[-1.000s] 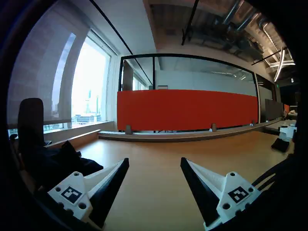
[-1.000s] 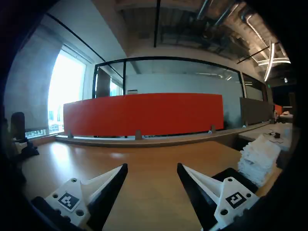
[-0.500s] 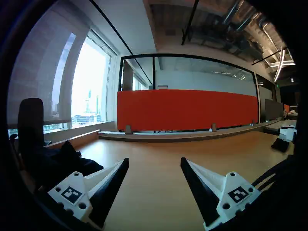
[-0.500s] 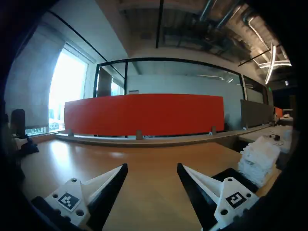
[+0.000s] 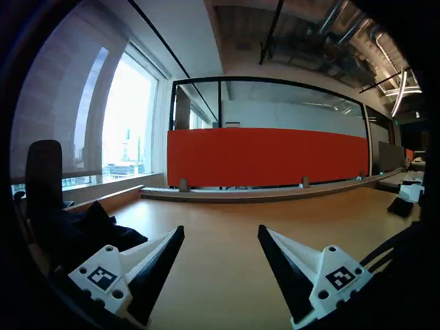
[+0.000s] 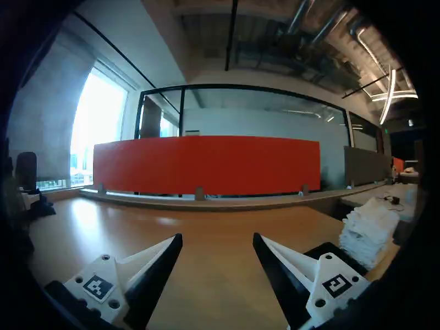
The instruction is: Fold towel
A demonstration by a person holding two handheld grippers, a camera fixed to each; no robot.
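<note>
— 2 questions. How do the jaws stand?
— Wide apart on both the left gripper (image 5: 220, 227) and the right gripper (image 6: 217, 235), with nothing between them, low over the wooden table (image 6: 220, 217).
— And the towels (image 6: 369, 230)?
— White, nubbly, folded into a slightly slumped stack at the table's right end, untouched.

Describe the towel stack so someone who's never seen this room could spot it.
In the right gripper view, start at the long red partition behind the wooden table. Follow the table to its right edge, where the towel stack sits. It is the one white, layered pile, next to a flat black thing.
</note>
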